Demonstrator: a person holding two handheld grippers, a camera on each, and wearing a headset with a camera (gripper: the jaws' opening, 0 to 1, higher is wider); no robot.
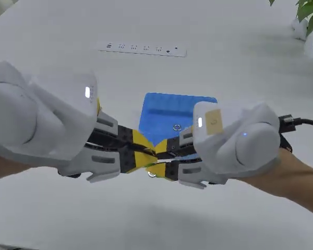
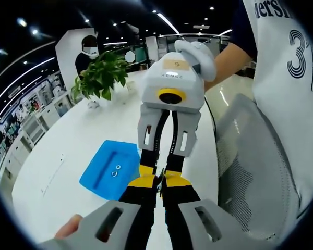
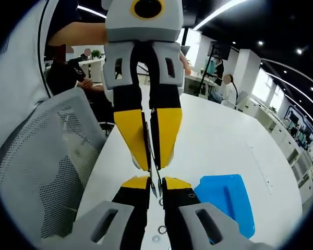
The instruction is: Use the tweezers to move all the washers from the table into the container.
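My two grippers meet tip to tip over the table's near side. In the head view the left gripper (image 1: 145,155) comes from the left and the right gripper (image 1: 166,157) from the right. Both are shut on thin metal tweezers (image 3: 155,183), which run between the yellow fingertips (image 3: 133,136) of the left gripper (image 3: 149,156) and my right gripper (image 3: 157,185). In the left gripper view the tweezers (image 2: 159,183) sit inside my left gripper (image 2: 158,183). A blue container (image 1: 167,107) lies just beyond, with a washer (image 1: 177,127) inside. Another washer (image 1: 152,174) lies on the table under the tips.
A white power strip (image 1: 143,49) lies at the far side of the white table (image 1: 240,62). A green plant (image 1: 310,21) stands at the far right corner. A grey mesh chair (image 2: 255,172) stands beside the table. Two washers (image 3: 160,230) lie on the table.
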